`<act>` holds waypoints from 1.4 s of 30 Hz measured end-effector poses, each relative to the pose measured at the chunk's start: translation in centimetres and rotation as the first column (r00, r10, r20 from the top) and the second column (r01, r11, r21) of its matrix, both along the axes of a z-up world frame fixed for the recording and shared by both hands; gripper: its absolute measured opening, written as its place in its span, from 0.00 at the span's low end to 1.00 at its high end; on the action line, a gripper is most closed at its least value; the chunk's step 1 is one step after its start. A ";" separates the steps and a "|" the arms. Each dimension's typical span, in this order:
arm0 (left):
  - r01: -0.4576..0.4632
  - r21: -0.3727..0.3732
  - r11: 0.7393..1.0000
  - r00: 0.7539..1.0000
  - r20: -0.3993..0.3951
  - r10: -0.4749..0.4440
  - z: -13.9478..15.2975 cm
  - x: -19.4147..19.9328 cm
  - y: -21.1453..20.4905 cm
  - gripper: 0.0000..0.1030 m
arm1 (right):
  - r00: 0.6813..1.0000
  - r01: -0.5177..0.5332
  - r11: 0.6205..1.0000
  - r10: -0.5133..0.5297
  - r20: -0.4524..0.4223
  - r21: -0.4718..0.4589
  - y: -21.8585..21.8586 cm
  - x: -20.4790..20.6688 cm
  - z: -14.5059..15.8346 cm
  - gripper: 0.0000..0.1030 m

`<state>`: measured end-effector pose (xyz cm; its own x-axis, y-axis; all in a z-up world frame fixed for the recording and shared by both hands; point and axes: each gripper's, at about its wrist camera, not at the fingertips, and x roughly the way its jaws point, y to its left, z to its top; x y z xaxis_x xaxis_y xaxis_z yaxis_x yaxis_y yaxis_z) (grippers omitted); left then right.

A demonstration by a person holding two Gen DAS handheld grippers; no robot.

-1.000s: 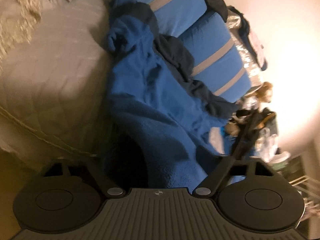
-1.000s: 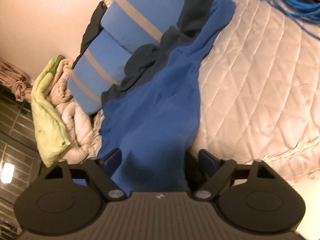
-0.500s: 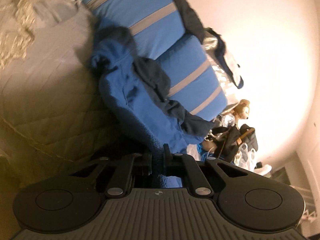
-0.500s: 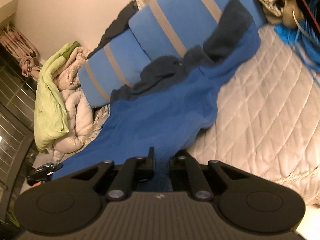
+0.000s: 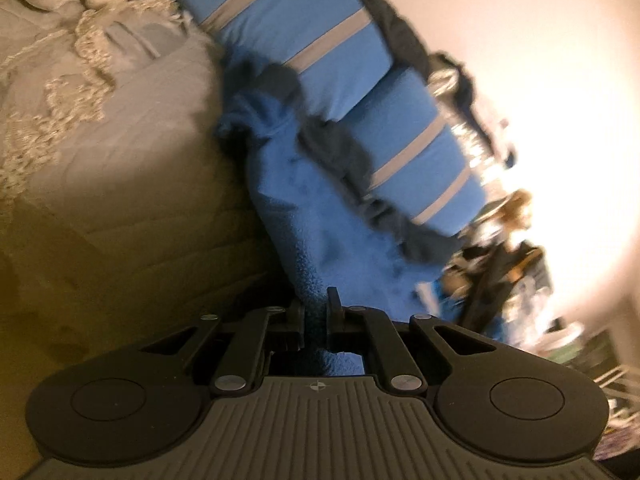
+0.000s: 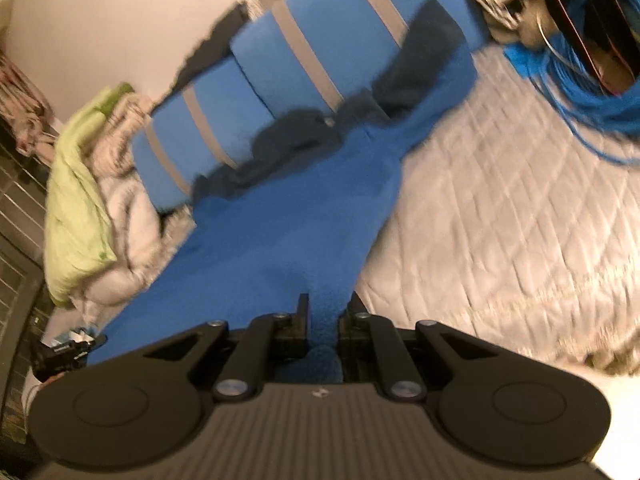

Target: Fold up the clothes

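A blue fleece garment with dark navy trim lies stretched over a quilted beige bedspread, its far end against blue striped pillows. My left gripper is shut on the near hem of the fleece. In the right wrist view the same fleece runs from the pillows down to my right gripper, which is shut on another part of the hem. The cloth is lifted and pulled taut between the grippers and the pillows.
A green and white bundle of bedding lies at the left. Blue cords and dark gear lie at the far right of the bedspread. A stuffed toy and clutter sit by the wall.
Both grippers went from open around the fleece hem to shut on it. They have since lifted and drawn the cloth back, stretching it away from the pillows.
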<state>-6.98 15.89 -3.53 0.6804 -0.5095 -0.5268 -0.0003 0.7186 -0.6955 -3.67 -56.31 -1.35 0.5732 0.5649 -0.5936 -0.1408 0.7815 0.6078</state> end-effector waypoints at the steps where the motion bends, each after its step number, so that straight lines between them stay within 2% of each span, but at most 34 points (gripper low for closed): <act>1: -0.005 0.021 1.000 1.000 -0.014 0.005 -0.3 0.2 -0.1 0.12 | 1.000 0.006 1.000 -0.006 -0.014 -0.010 0.0 0.2 -0.5 0.16; 2: -0.011 0.042 0.999 1.000 -0.025 0.012 -0.4 0.3 -0.2 0.14 | 1.000 0.013 1.000 -0.013 -0.028 -0.021 -0.1 0.4 -1.0 0.18; 3: -0.022 0.066 0.998 0.999 -0.029 0.024 -0.2 0.4 -0.1 0.26 | 0.999 0.024 0.999 -0.025 -0.036 -0.033 -0.2 0.6 -1.3 0.43; 4: -0.040 0.097 0.995 0.999 -0.027 0.043 0.2 0.4 0.1 0.37 | 0.998 0.049 0.997 -0.051 -0.029 -0.052 -0.5 0.8 -1.2 0.61; 5: -0.067 0.131 0.989 0.998 -0.013 0.069 0.7 0.2 0.4 0.42 | 0.997 0.078 0.994 -0.079 -0.016 -0.071 -0.8 0.9 -1.1 0.72; 6: -0.099 0.167 0.981 0.995 0.009 0.099 1.4 0.0 0.8 0.47 | 0.994 0.113 0.990 -0.113 0.013 -0.088 -1.1 1.0 -0.6 0.90; 7: -0.129 0.199 0.971 0.992 0.033 0.125 2.2 -0.1 1.0 0.54 | 0.988 0.149 0.984 -0.145 0.044 -0.103 -1.5 1.1 -0.2 0.96; 9: -0.187 0.252 0.949 0.982 0.083 0.171 4.0 -0.3 1.5 0.65 | 0.977 0.203 0.971 -0.193 0.092 -0.126 -1.8 1.5 1.0 0.99; 12: -0.238 0.315 0.919 0.968 0.154 0.198 6.8 -0.2 1.7 0.66 | 0.967 0.231 0.956 -0.207 0.146 -0.178 -1.6 2.6 2.9 1.00; 17: -0.223 0.419 0.880 0.955 0.274 0.112 12.8 0.7 0.0 0.69 | 0.954 0.245 0.930 -0.181 0.238 -0.275 -0.7 4.8 7.0 1.00; 21: -0.212 0.480 0.851 0.935 0.352 0.035 17.2 1.5 -1.7 0.70 | 0.935 0.267 0.913 -0.168 0.311 -0.308 -0.6 6.2 11.3 1.00; 30: -0.220 0.609 0.762 0.930 0.368 -0.025 25.9 3.6 -5.4 0.70 | 0.888 0.304 0.885 -0.129 0.441 -0.352 -1.0 8.2 21.9 1.00; 32: -0.225 0.604 0.765 0.924 0.382 -0.030 27.6 4.2 -5.8 0.70 | 0.875 0.316 0.875 -0.119 0.470 -0.366 -1.3 8.8 24.3 1.00; 36: -0.247 0.581 0.776 0.906 0.421 -0.027 29.0 7.7 -6.4 0.73 | 0.869 0.342 0.851 -0.125 0.479 -0.398 -1.8 11.3 27.7 1.00; 38: -0.257 0.569 0.781 0.897 0.441 -0.025 29.6 9.4 -6.8 0.73 | 0.871 0.352 0.846 -0.140 0.471 -0.400 -2.0 12.9 28.8 1.00; 42: -0.278 0.544 0.792 0.878 0.479 -0.021 31.0 12.8 -7.4 0.73 | 0.846 0.408 0.823 -0.179 0.502 -0.395 -2.0 15.9 29.9 1.00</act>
<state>5.86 8.47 27.43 0.9444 -0.0961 -0.3143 0.0719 0.9935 -0.0879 12.23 -58.27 28.55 0.9188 0.0428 -0.3925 -0.0085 0.9960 0.0888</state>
